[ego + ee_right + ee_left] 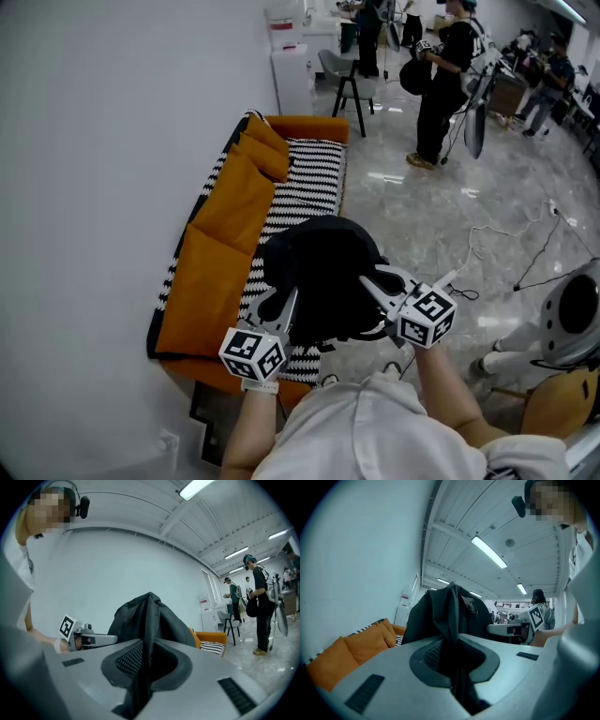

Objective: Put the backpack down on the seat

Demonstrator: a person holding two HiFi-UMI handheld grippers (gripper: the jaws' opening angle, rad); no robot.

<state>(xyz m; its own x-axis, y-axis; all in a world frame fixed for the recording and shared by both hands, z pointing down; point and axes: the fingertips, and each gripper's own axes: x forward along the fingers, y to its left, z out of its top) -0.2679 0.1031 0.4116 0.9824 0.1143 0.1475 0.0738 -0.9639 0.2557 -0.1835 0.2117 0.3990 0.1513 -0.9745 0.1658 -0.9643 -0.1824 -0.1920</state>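
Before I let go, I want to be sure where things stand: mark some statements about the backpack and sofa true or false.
1. The left gripper and the right gripper are both shut on the backpack. True.
2. The backpack has been set down. False: it hangs between the grippers, over the near end of the seat.
3. The back cushions are orange. True.
4. The seat is plain blue. False: it is striped black and white.
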